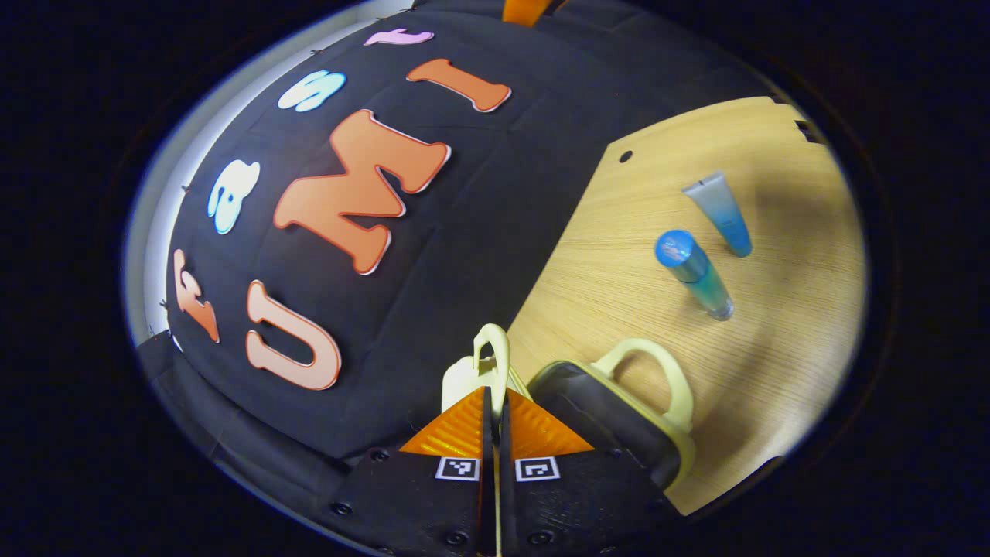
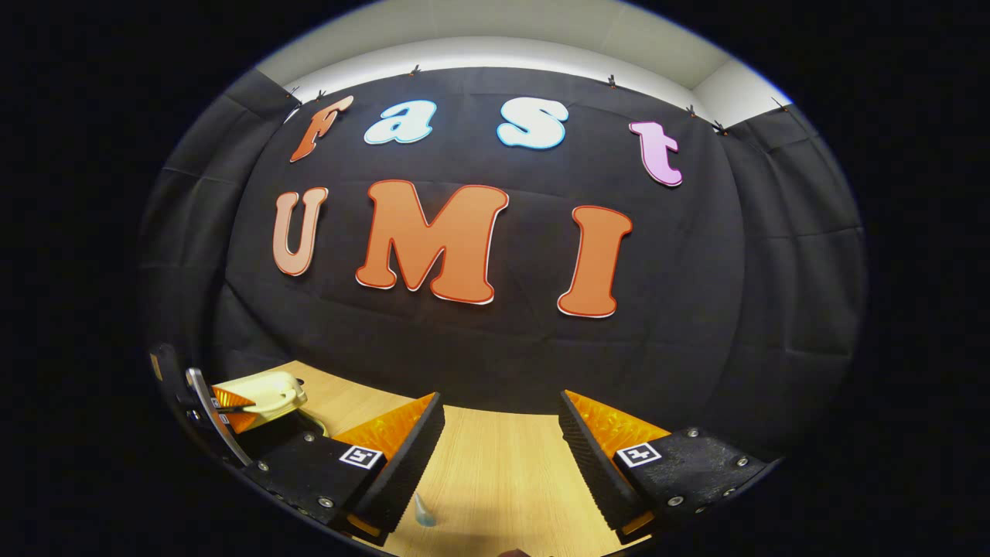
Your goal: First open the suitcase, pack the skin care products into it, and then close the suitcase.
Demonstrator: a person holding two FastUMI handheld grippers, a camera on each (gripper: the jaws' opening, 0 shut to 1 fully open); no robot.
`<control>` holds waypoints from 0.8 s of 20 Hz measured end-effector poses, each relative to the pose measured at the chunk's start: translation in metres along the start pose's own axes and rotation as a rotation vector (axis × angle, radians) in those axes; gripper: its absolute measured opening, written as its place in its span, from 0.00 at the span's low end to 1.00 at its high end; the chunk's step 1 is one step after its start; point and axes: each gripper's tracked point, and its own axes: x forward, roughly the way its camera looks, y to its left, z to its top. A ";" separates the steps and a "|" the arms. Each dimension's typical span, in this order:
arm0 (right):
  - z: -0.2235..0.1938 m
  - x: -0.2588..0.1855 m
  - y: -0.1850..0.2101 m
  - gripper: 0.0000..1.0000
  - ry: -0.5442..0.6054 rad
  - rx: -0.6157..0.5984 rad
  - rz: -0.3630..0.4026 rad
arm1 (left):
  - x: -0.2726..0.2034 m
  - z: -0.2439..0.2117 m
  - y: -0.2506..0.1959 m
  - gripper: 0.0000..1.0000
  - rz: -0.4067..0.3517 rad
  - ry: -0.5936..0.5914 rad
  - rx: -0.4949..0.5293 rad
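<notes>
On the left of the left gripper view, past the black cloth wall, we see our left gripper with its two fingers drawn almost together on the pale yellow edge of the suitcase, pinching a thin cream part just below one looped handle. We read this as the lid's rim held upright, though the fisheye bend leaves that uncertain. Just to the right sits the dark body of the case with a second cream handle arching over its rim, resting on the wooden table. Farther right, well apart from the case, a blue-capped bottle stands on the table, and beside it a translucent blue tube lies with its flat crimped end away from us.

In the right gripper view, at the far left we catch the other gripper against the cream part of the suitcase. Moving right, our right gripper hangs above the table with its fingers spread wide and nothing between them. A small bluish tube tip shows on the wood by the left finger.
</notes>
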 end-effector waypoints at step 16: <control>0.017 0.014 0.077 0.94 0.000 -0.068 0.065 | -0.001 -0.116 0.182 0.02 0.227 0.102 -0.404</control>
